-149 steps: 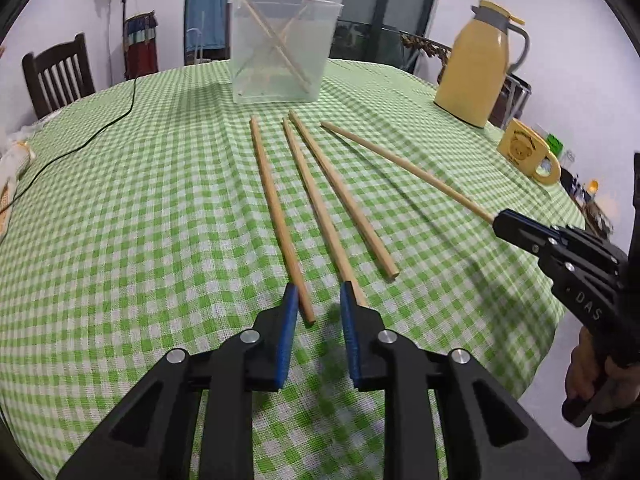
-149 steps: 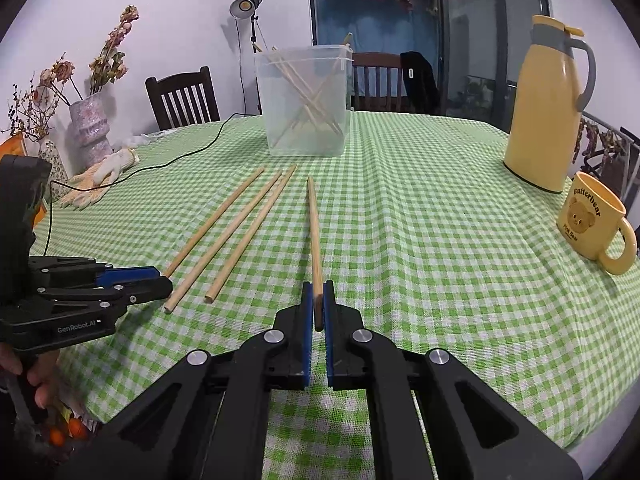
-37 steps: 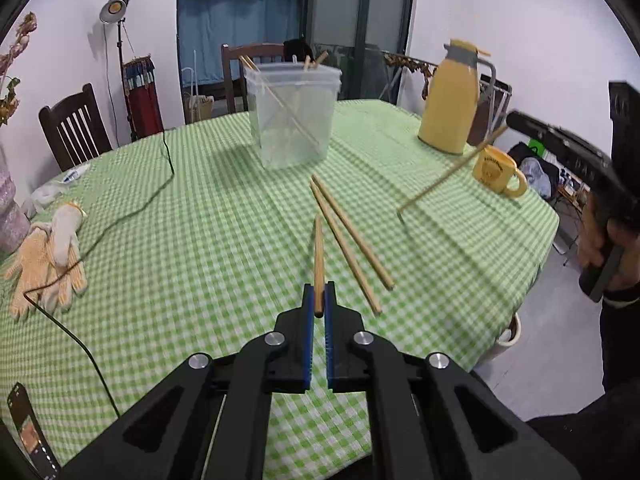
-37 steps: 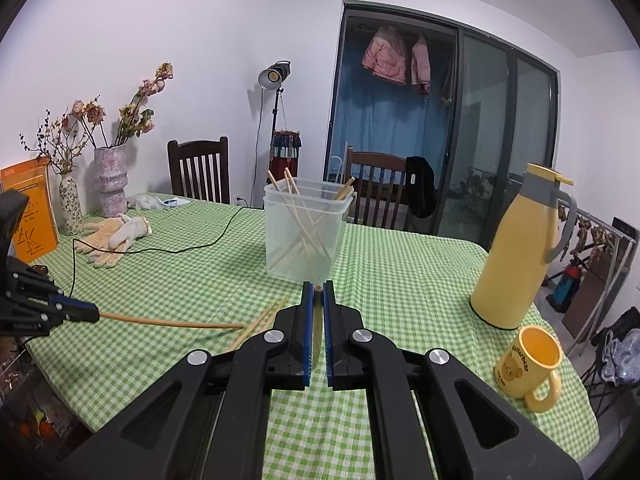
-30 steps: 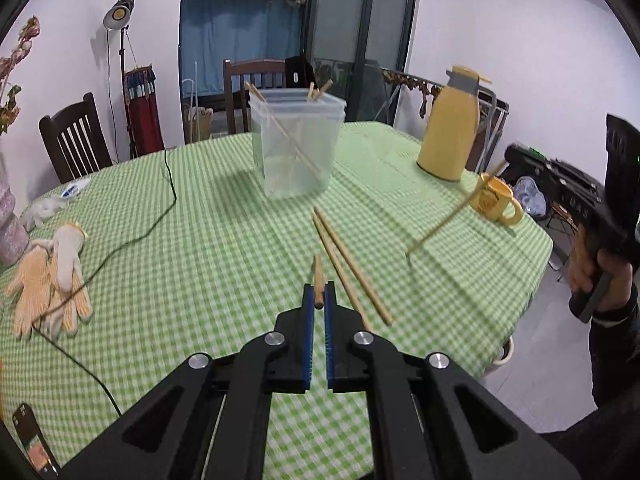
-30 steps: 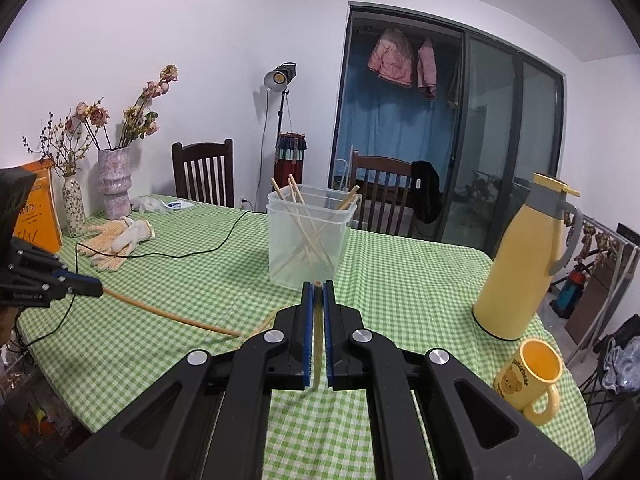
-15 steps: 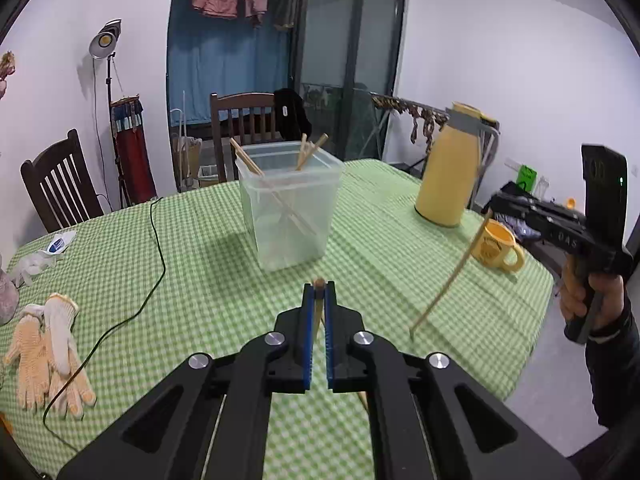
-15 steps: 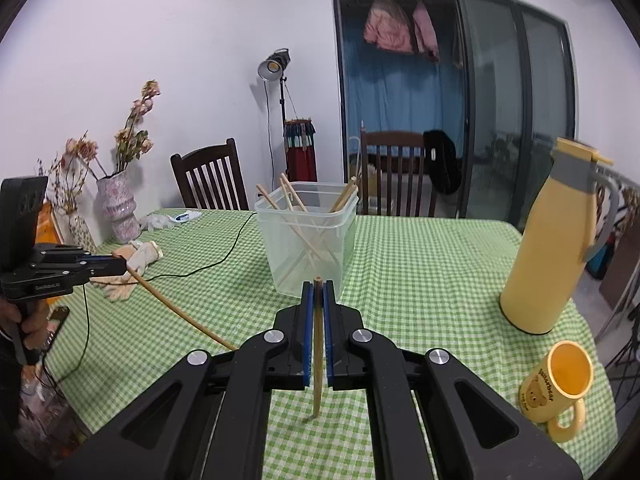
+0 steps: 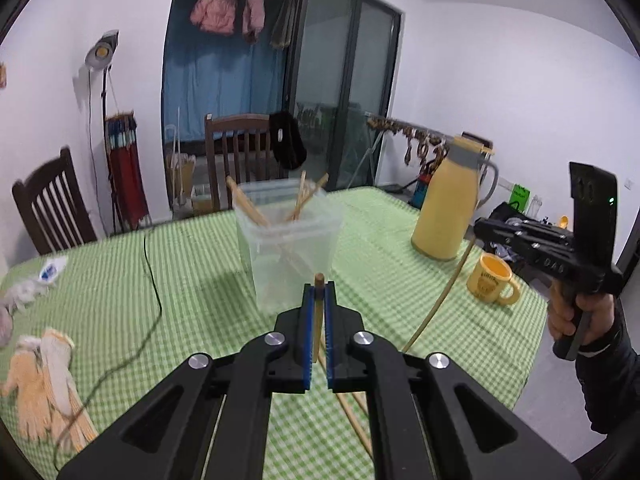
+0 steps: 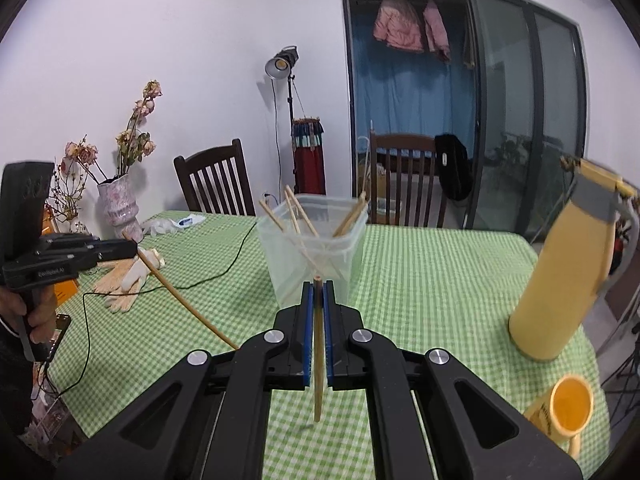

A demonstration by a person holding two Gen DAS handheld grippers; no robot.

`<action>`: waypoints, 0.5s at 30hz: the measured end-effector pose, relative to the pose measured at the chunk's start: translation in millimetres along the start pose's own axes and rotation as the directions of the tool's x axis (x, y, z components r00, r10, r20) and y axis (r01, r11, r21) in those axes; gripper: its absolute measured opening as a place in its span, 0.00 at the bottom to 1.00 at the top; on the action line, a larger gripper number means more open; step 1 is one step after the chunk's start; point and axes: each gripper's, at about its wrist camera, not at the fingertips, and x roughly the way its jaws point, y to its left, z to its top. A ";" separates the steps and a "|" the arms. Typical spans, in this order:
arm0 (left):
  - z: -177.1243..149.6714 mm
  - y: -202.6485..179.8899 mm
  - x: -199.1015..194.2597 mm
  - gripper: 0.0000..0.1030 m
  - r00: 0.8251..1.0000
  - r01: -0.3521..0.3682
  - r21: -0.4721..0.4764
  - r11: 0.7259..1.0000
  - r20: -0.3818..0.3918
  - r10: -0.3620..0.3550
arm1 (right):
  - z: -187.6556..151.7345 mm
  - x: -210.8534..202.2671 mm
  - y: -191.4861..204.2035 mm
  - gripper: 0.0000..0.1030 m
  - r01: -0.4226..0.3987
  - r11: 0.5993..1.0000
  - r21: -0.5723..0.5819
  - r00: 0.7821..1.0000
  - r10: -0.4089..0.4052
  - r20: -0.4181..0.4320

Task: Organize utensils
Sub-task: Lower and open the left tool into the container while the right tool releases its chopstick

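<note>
At the far left of the green checked tablecloth point(image 9: 120, 280) lie cream work gloves point(image 9: 44, 380), with a black cable point(image 9: 154, 280) curving past them. The left gripper point(image 9: 319, 304) is clamped tight on a wooden chopstick point(image 9: 318, 320), which hangs down between its blue pads clear of the table. Just beyond its tips stands the clear plastic container point(image 9: 288, 240) with several chopsticks leaning inside. Two loose chopsticks point(image 9: 352, 412) lie on the cloth below. To the right sit a yellow thermos jug point(image 9: 448, 208) and a yellow mug point(image 9: 490, 284). The right gripper point(image 10: 318, 308) is likewise closed on another chopstick point(image 10: 318, 360), held off the table, hanging down.
</note>
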 end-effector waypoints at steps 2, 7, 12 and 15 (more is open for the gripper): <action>13.9 -0.5 -5.6 0.01 0.999 0.003 0.007 1.000 0.034 -0.003 | 15.5 -2.6 3.2 0.05 0.008 1.000 -0.025 1.000 -0.007 0.030; 67.8 3.1 -15.2 0.02 0.994 -0.002 0.025 1.000 0.113 -0.001 | 71.0 -9.7 9.1 0.05 0.022 0.996 -0.089 0.991 -0.011 0.131; 137.1 17.3 -16.2 0.01 0.983 0.031 0.022 0.999 0.183 -0.035 | 134.9 -5.2 10.0 0.05 0.020 0.996 -0.089 0.972 0.002 0.235; 167.0 27.9 -6.4 0.01 0.976 0.034 0.014 0.999 0.214 -0.036 | 165.5 4.2 14.7 0.05 0.034 0.995 -0.093 0.953 -0.005 0.302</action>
